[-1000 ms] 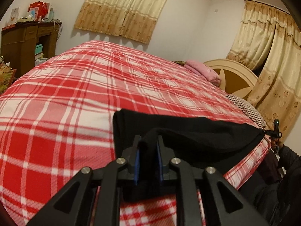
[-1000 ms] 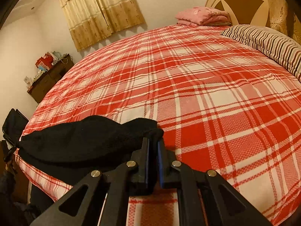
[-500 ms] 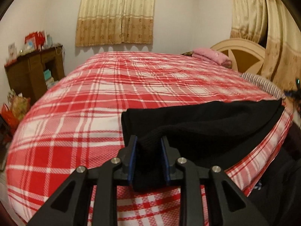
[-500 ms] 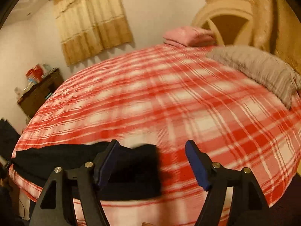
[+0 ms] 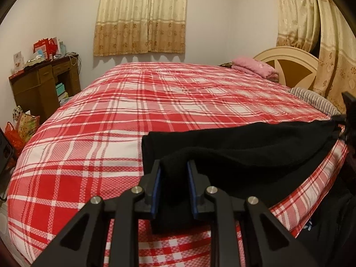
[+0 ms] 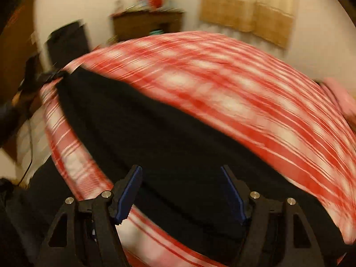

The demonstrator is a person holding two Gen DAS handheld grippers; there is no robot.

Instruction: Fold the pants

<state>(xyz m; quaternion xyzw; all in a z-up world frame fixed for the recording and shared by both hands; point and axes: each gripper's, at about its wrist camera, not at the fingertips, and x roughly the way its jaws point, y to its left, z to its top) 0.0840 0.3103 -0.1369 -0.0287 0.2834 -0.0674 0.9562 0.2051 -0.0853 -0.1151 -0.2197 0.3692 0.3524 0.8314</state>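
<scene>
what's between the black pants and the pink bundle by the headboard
Only bare red plaid bedspread lies between the pants and the pink bundle, seen clearly in the left wrist view.

Black pants (image 5: pixel 255 149) folded lengthwise, long dark strip lying flat along near edge of plaid bed.

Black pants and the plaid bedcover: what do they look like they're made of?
Black pants: soft matte knit, possibly fleece or cotton jersey; they drape limply, show no sheen, and have a faintly nubby surface where the left gripper pinches them.
Plaid bedcover: woven cloth, probably cotton; its fine checked weave shows inside the red and white squares, with a matte finish.
</scene>
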